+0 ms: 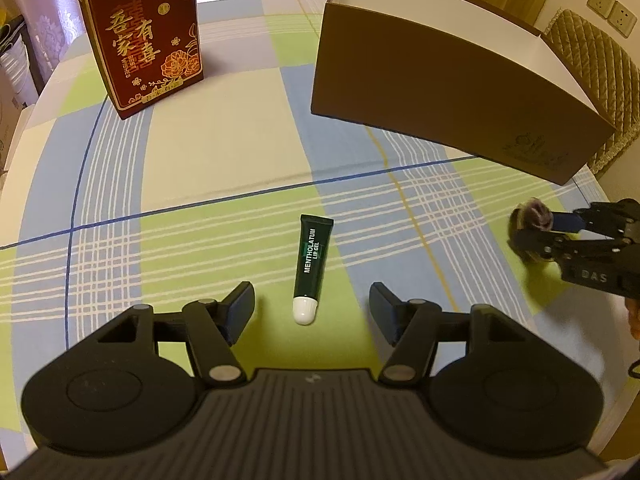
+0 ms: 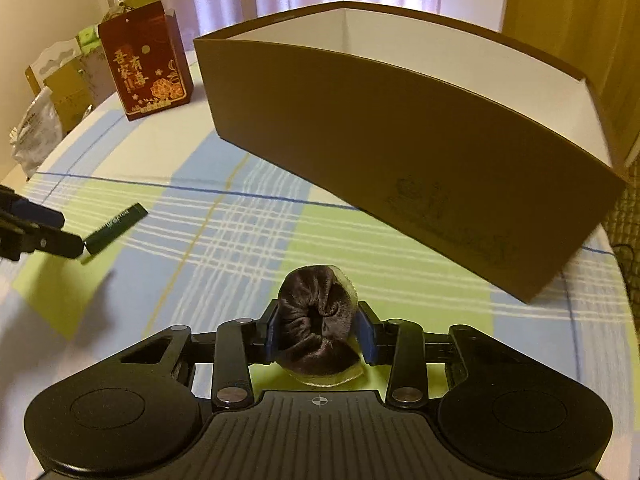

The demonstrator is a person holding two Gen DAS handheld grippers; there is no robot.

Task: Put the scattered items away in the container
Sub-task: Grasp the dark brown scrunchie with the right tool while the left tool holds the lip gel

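Left gripper (image 1: 312,312): jaws wide, empty, straddling lip gel tube (image 1: 312,266) flat on table (image 1: 224,152). Tube likely light, squeezable, slick; grip mid-body across width. Long axis near–far, white cap near, crimped end toward brown box (image 1: 440,92).

Right gripper (image 2: 318,336): jaws clamped on dark velvet scrunchie (image 2: 316,320), near box front wall. Soft, compressible, unlikely to slip.

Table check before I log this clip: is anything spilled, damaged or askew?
Nothing spilled or damaged. The lip gel tube lies loose on the tablecloth outside the brown box, and the box sits at an angle.
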